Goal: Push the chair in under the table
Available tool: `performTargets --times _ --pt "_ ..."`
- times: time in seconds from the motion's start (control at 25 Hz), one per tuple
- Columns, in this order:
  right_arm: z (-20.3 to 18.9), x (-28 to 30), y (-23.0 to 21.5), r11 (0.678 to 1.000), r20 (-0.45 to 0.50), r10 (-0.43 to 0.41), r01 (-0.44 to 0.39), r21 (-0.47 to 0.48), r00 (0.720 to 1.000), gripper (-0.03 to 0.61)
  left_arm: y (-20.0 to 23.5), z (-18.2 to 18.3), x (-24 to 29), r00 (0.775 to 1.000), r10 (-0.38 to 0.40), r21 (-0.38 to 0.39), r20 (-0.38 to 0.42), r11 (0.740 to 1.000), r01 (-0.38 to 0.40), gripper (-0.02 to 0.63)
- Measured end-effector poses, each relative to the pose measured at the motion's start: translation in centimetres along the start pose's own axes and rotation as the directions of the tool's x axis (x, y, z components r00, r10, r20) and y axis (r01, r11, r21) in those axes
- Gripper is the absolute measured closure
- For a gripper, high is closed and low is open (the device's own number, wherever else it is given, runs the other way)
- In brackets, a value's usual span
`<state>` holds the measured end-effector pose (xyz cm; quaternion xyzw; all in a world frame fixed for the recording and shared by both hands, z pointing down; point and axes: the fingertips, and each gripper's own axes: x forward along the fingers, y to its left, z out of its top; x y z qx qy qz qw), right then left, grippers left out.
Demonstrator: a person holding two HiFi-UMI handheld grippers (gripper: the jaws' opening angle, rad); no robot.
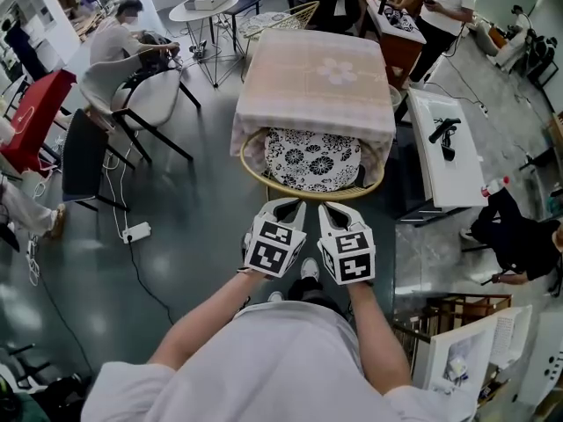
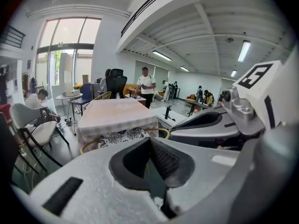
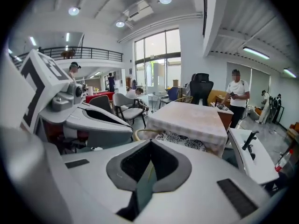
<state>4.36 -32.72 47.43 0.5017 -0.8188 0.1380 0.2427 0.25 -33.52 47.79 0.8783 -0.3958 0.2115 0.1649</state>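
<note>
A square table (image 1: 317,82) under a pale checked cloth stands ahead of me. The chair (image 1: 264,178) has a yellow cane rim and a black-and-white flowered cushion (image 1: 312,158). Its seat is partly under the table's near edge, with the near rim sticking out. My left gripper (image 1: 286,205) and right gripper (image 1: 339,207) hover side by side just short of that rim, apart from it, both shut and empty. The left gripper view shows the table (image 2: 117,113) and cushion (image 2: 117,136) beyond its shut gripper (image 2: 150,143). The right gripper view shows the table (image 3: 187,118) beyond its shut gripper (image 3: 150,146).
A long white bench (image 1: 444,148) with a black tool on it stands right of the table. Grey and black chairs (image 1: 132,90) stand to the left, with a power strip (image 1: 136,232) and cable on the dark floor. People sit and stand around the room's edges.
</note>
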Motion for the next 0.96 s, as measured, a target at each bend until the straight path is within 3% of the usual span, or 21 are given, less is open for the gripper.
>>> performTargets --times 0.4,0.96 --pt "1.1 -1.5 1.3 0.996 0.05 0.001 -0.006 0.091 0.999 0.575 -0.4 -0.1 -1.8 1.0 -0.004 -0.021 0.015 1.0 0.005 0.607" --pt "0.8 -2.2 1.5 0.996 0.051 0.009 -0.013 0.092 0.999 0.575 -1.6 -0.6 -1.8 1.0 -0.014 -0.002 -0.004 1.0 0.014 0.607"
